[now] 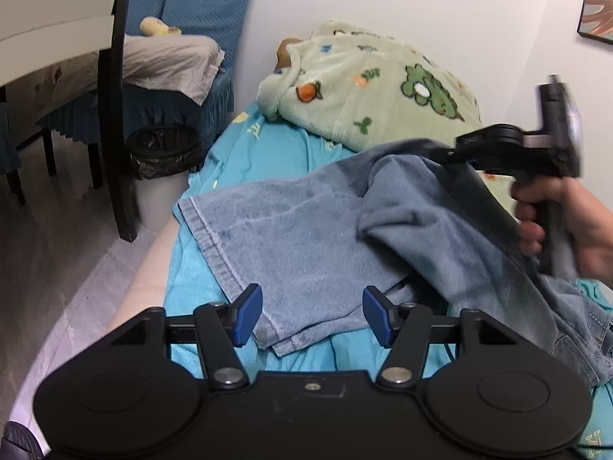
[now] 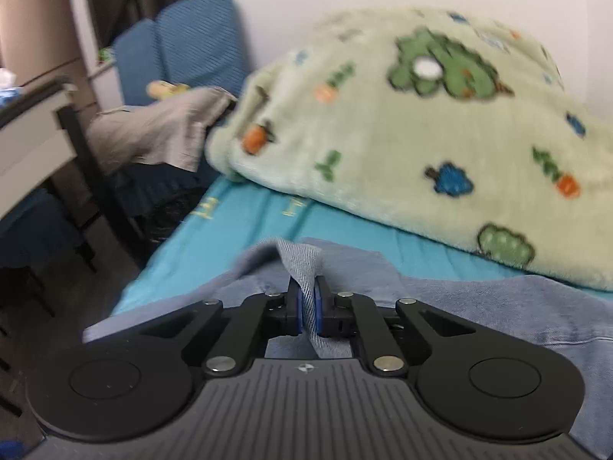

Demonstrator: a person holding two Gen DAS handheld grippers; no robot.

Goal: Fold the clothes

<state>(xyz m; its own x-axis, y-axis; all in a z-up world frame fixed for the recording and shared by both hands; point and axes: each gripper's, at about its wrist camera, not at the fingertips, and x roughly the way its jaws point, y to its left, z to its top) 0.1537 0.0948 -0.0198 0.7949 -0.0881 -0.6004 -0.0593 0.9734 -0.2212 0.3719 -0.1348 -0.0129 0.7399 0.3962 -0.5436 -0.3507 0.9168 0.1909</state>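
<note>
Left wrist view: the jeans (image 1: 306,230), pale blue denim, lie on the turquoise bed sheet (image 1: 230,161), one leg spread flat with its long axis running from the hem at left toward the right, where the cloth is bunched and lifted. The left gripper (image 1: 312,316) hangs just above the near hem corner, its blue pads spread with denim beneath the gap but nothing pinched; the hem edge lies just ahead and slightly left of it. The right gripper (image 1: 456,153), held by a hand (image 1: 555,222), sits at upper right, well apart from the left one, with a fold of denim rising to its tip; its jaw state is blurred here. A green printed blanket (image 1: 383,88) is heaped behind the jeans against the wall; a black bin (image 1: 164,151) and a blue-covered chair (image 1: 184,7) stand off the bed at left. Right wrist view: the right gripper (image 2: 307,304) is pressed together on a ridge of the jeans (image 2: 479,306), the pinched fold standing up between the pads. The sheet (image 2: 214,237) and blanket (image 2: 402,134) lie ahead. Judgement: the right hand carries the raised end, so the fold would travel leftward along the leg's axis toward the hem, which the left gripper is nearer to.
</note>
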